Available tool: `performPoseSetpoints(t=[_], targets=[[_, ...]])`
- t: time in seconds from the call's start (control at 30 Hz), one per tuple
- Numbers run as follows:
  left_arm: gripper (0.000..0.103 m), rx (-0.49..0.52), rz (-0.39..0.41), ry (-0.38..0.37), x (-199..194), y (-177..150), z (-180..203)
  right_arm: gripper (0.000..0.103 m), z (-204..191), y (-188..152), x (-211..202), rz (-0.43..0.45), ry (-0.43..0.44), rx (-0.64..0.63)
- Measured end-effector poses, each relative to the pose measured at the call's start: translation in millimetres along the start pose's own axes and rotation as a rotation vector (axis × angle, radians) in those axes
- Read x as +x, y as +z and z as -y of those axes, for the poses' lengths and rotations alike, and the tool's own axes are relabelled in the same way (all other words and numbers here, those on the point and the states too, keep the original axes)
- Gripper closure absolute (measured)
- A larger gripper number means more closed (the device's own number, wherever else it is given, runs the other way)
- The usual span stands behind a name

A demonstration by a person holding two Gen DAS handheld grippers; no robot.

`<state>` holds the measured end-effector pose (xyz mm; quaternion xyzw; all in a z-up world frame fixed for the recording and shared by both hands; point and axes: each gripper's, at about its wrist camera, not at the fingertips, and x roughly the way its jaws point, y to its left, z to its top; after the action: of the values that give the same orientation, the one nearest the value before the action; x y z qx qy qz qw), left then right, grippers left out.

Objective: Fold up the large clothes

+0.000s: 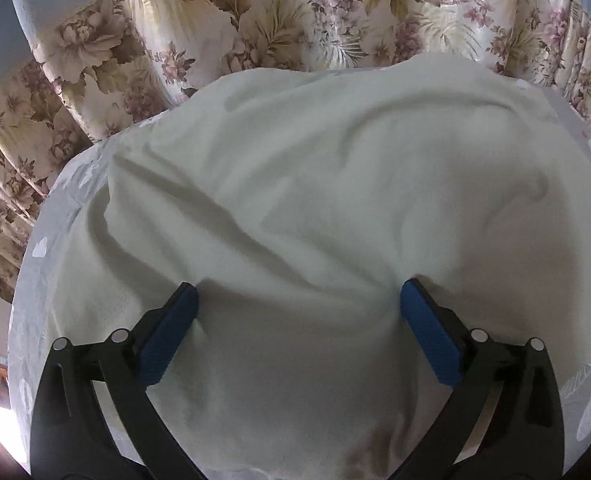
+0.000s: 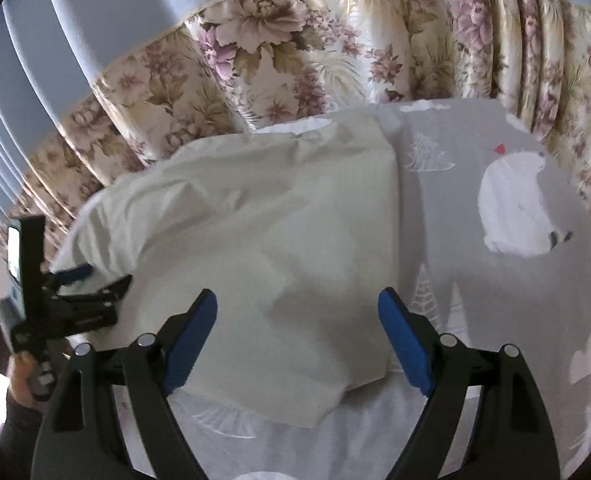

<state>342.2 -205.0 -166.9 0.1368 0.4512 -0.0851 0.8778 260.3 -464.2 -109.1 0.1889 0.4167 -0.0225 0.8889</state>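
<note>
No readable text anywhere — faint markings on the left gripper (image 2: 85, 280) are perhaps lettering, too blurred.

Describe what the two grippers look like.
Both match: the left gripper and the right gripper each have two curved black arms with round silver pins at the joints, ending in flat fingers faced with blue textured pads. In the right wrist view the left gripper shows a black frame carrying a small upright screen. No cables show.
</note>
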Motion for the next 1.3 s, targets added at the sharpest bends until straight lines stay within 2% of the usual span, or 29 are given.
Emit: performPoseSetpoints(t=[0.13, 0.3, 0.37, 0.4, 0.43, 0.53, 0.57, 0.6, 0.63, 0.67, 0.73, 0.83, 0.9, 0.97, 1.1, 1.17, 1.3], targets=[[0.003, -0.001, -0.006, -0.036, 1, 1, -5, 0.02, 27, -6, -5, -0.022, 0.079, 0.129], [0.003, -0.01, -0.004, -0.014, 0, 1, -4, 0.02, 41, -23, -3, -0.046, 0.114, 0.181], [0.008, -0.046, -0.018, -0.032, -8, 1, -6, 0.02, 42, -29, -3, -0.04, 0.117, 0.199], [0.018, -0.074, -0.023, -0.062, -16, 0, -9, 0.02, 41, -31, -3, -0.031, 0.119, 0.201], [0.023, -0.089, -0.022, -0.081, -22, -1, -8, 0.02, 39, -32, -2, -0.026, 0.121, 0.204], [0.026, -0.105, 0.024, -0.11, -45, -8, -2, 0.02, 30, -38, 0, -0.013, 0.1, 0.199], [0.03, -0.115, 0.032, -0.132, -49, -10, -2, 0.02, 27, -38, -1, -0.002, 0.08, 0.194], [0.055, -0.124, 0.034, -0.154, -52, -13, -2, 0.02, 25, -41, -6, 0.029, 0.059, 0.188], [0.087, -0.126, 0.027, -0.188, -51, -15, 0, 0.02, 24, -44, -10, 0.055, 0.056, 0.188], [0.096, -0.121, 0.024, -0.192, -49, -17, 1, 0.02, 24, -45, -12, 0.062, 0.055, 0.191], [0.102, -0.128, 0.027, -0.201, -45, -19, 1, 0.02, 27, -50, -14, 0.066, 0.054, 0.208], [0.103, -0.157, 0.073, -0.232, -58, -24, -3, 0.02, 31, -55, -18, 0.067, 0.05, 0.226], [0.103, -0.122, 0.097, -0.268, -71, -25, 5, 0.02, 35, -55, -16, 0.057, 0.054, 0.234], [0.103, -0.083, 0.089, -0.276, -71, -24, 17, 0.02, 36, -54, -13, 0.05, 0.049, 0.237], [0.103, -0.046, 0.041, -0.191, -37, -19, 33, 0.02, 35, -54, -5, 0.046, 0.048, 0.239], [0.103, -0.033, 0.04, -0.172, -28, -17, 32, 0.02, 31, -55, -5, 0.04, 0.046, 0.228], [0.103, 0.003, 0.02, -0.183, -25, -15, 30, 0.02, 33, -61, -20, 0.056, 0.045, 0.241]])
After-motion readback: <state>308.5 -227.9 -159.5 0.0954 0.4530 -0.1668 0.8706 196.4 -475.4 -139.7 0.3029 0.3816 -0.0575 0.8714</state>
